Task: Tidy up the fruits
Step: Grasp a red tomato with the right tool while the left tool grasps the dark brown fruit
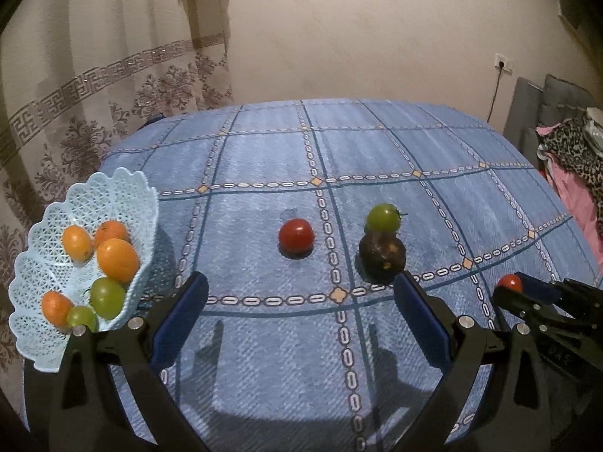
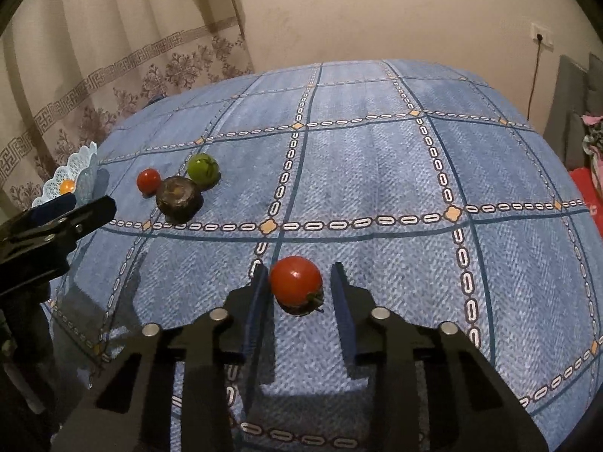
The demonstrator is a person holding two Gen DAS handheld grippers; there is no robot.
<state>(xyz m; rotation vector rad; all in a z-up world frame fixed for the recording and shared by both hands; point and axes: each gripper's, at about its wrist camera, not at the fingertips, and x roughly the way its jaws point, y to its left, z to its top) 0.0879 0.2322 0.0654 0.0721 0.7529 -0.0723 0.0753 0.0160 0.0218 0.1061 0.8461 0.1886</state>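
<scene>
Right claw (image 2: 299, 282) straddling tomato (image 2: 296, 281), unobstructed

Red tomato (image 2: 296, 281) on cloth, oranges (image 1: 117, 260) basketed

bare blue tablecloth (image 2: 377, 173) right of dark fruit (image 2: 178, 197), green tomato (image 2: 203, 167) cluster

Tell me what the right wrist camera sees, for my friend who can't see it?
The right gripper is open around a red tomato lying on the blue checked tablecloth. Farther left sit a smaller red tomato, a dark fruit and a green tomato, near a pale blue basket.
</scene>
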